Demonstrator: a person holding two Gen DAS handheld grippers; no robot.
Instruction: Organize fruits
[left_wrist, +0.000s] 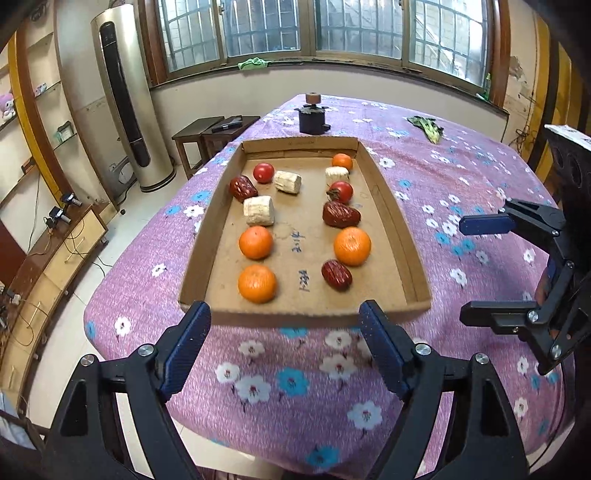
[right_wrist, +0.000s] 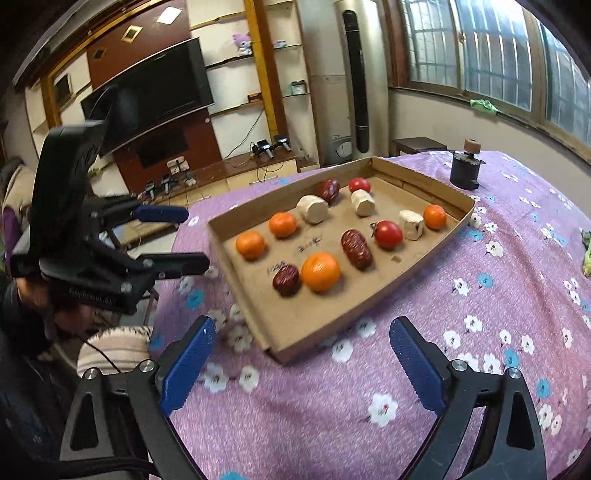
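Both grippers hang empty at the near end of the fruit tray.

The left gripper (left_wrist: 284, 345) and right gripper (right_wrist: 303, 360) have their jaws spread wide, grasping nothing. The fruit lies in two loose rows in the cardboard tray (left_wrist: 303, 317) on the flowered cloth (left_wrist: 295, 387). The oranges (left_wrist: 256, 242) and red dates (left_wrist: 336, 275) are round and could roll if nudged; the light tray could slide. The pale chunks (left_wrist: 259, 210) are hard to identify.
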